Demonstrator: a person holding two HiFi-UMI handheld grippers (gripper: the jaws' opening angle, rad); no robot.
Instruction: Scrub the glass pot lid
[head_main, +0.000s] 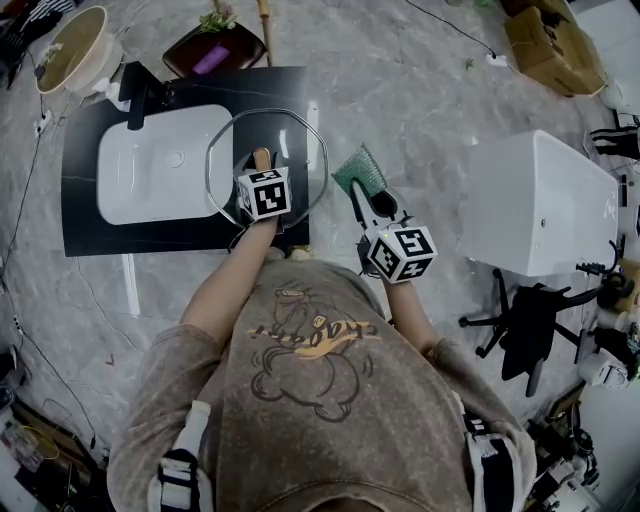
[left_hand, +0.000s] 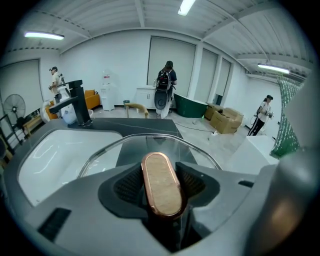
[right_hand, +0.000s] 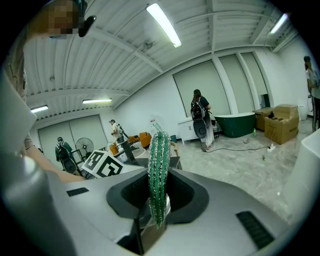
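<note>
Closest in, the person's printed shirt (head_main: 310, 350) fills the bottom of the head view, both forearms reaching forward. The left tongs (left_hand: 161, 186) are clamped on the oval, copper-rimmed handle (head_main: 262, 158) of the glass pot lid (head_main: 302, 150), with a ribbed pad pressing on either side of it. The lid sits level, partly above the right end of the white basin (head_main: 150, 175) and partly above the black surface (head_main: 85, 215) around it, its rim reaching past that surface's right edge. Whether it rests on anything or hangs clear is hard to tell. Over to the right tongs (right_hand: 156, 200): they are closed on a green, sparkly scrubbing pad (head_main: 358, 172), pinched on edge so it stands upright out of the jaws. The pad is held just to the right of the lid and is not touching it. Further out, a black faucet (head_main: 140, 92) stands at the basin's far left corner. A white bathtub (head_main: 540, 200) sits on the floor to the right, with a black office chair (head_main: 525, 320) beside it. Beyond the surface lie a pale bowl (head_main: 72, 50), a dark tray (head_main: 213, 50) and a cardboard box (head_main: 550, 40). At the back of the room, a person with a backpack (left_hand: 164, 87) stands facing the far wall.
</note>
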